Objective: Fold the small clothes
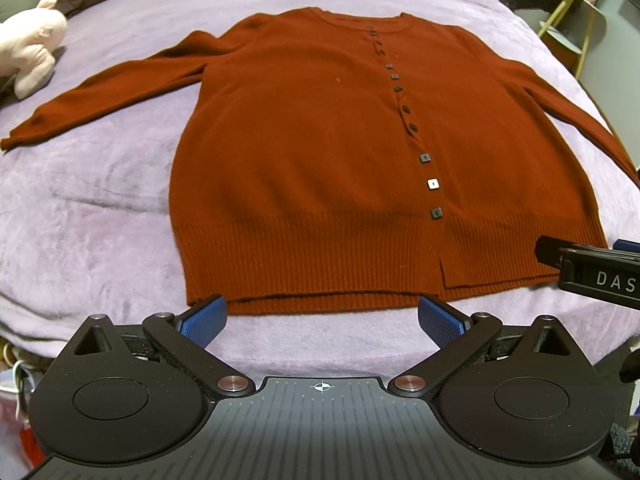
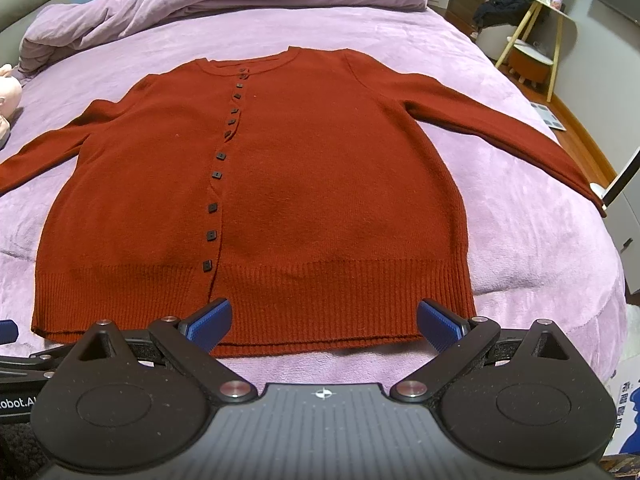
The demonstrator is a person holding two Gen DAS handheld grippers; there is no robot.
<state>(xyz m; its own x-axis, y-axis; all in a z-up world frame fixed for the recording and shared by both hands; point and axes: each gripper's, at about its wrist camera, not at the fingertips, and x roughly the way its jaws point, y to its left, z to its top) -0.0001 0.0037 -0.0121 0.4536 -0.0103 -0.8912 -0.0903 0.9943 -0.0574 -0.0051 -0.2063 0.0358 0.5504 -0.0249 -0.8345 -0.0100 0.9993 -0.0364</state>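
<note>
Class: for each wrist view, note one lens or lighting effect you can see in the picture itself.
Left wrist view: fisheye bends the cardigan hem into a curve; one button glares white. Right wrist view: the bed edge bows strongly; all buttons look dark there.

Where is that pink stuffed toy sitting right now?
The pink stuffed toy lies at the far left of the left wrist view, on the purple bedspread just beyond the red cardigan's outstretched sleeve; the right wrist view catches only its edge.
</note>
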